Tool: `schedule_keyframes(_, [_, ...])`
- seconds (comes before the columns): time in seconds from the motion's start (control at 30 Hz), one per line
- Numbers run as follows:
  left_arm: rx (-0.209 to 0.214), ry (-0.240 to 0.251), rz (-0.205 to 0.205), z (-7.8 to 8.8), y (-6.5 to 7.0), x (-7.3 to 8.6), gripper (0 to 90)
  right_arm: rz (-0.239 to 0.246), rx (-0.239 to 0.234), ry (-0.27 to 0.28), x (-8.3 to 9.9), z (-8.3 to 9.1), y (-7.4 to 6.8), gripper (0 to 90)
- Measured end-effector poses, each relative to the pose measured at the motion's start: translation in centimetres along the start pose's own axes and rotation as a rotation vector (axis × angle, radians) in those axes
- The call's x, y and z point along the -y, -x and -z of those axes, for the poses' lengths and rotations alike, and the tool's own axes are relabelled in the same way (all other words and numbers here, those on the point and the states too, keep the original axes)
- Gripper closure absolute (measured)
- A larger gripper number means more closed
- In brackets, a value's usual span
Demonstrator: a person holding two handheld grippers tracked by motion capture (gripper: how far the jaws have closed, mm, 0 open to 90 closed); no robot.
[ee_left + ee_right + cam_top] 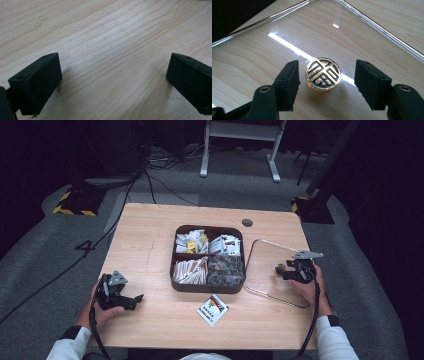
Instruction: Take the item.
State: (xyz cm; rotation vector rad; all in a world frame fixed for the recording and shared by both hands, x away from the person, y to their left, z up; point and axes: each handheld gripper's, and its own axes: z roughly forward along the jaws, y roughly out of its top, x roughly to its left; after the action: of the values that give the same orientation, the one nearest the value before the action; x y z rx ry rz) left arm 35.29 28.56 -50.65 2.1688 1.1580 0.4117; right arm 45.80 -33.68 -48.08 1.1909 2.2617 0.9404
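Observation:
A round gold knob (323,74) with a black pattern stands on a clear lid (374,26) that lies flat on the wooden table (150,245). My right gripper (327,68) straddles the knob with its jaws apart and a gap on each side of it. In the high view, this right gripper (283,271) hovers over the lid (270,282) at the right of the table, the knob (279,268) at its tips. My left gripper (135,299) rests open at the table's front left. Bare wood lies between the jaws of the left gripper (113,67).
A dark brown box (207,289) with several compartments of packets sits mid-table, just left of the lid. A small printed packet (212,309) lies in front of it. A round cable hole (247,223) is near the far edge.

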Motion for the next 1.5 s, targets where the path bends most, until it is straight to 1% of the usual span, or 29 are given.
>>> schedule_keyframes(0.07, [0.0, 0.0, 0.0, 0.0, 0.0, 0.0, 0.4, -0.008, -0.01, -0.003, 0.1, -0.2, 0.1, 38.2])
schedule_keyframes(0.3, [0.0, 0.001, 0.002, 0.0, 0.0, 0.0, 0.4, -0.018, -0.024, -0.011, 0.2, -0.8, 0.3, 41.7])
schedule_keyframes(0.4, [0.0, -0.001, 0.0, 0.0, 0.0, 0.0, 0.4, -0.018, -0.021, -0.019, 0.2, -1.1, 0.3, 42.3])
schedule_keyframes(0.47, [0.001, 0.0, 0.0, 0.0, 0.0, 0.0, 0.4, -0.027, -0.028, -0.02, 0.2, -1.3, 0.4, 43.0])
schedule_keyframes(0.57, [0.001, 0.0, 0.0, 0.0, 0.0, 0.0, 0.4, -0.028, -0.03, -0.019, 0.1, -1.5, 0.4, 43.8])
schedule_keyframes(0.7, [0.001, 0.0, 0.0, 0.0, 0.0, 0.0, 0.4, -0.03, -0.036, -0.013, 0.1, -1.5, 0.4, 51.2])
schedule_keyframes(0.83, [0.002, -0.001, 0.001, 0.0, 0.0, 0.0, 0.4, -0.033, -0.061, -0.005, 0.2, -1.5, 0.4, 58.5])
schedule_keyframes(1.0, [0.004, -0.002, 0.002, 0.0, 0.0, 0.0, 0.4, -0.022, -0.058, 0.0, 0.2, -1.5, 0.3, 59.2])
schedule_keyframes(1.5, [0.005, -0.003, 0.002, 0.0, 0.0, 0.0, 0.4, -0.023, -0.065, 0.009, 0.3, -1.5, 0.4, 59.6])
